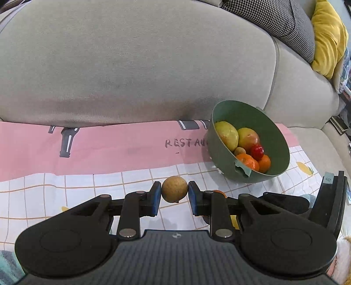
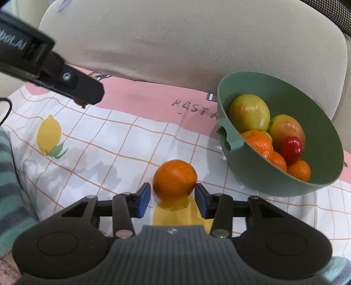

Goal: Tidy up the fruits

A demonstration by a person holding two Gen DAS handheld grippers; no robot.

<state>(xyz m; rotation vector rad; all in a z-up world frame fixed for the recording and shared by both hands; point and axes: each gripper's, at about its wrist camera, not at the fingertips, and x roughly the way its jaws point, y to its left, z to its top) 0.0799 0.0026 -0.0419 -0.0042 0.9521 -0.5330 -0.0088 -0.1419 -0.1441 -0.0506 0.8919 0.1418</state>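
My left gripper is shut on a small round brown fruit, held above the patterned cloth. My right gripper is open around a mandarin that rests on the cloth; the right pad is at its skin, the left pad a little apart. A green bowl, tilted against the sofa, holds two yellow-green fruits, a red one and mandarins. The bowl shows in the right wrist view at the right. The left gripper shows at the upper left there.
A grey sofa backrest rises behind the cloth. A checked cushion and a yellow cushion lie at the far right. A striped teal sleeve is at the left edge.
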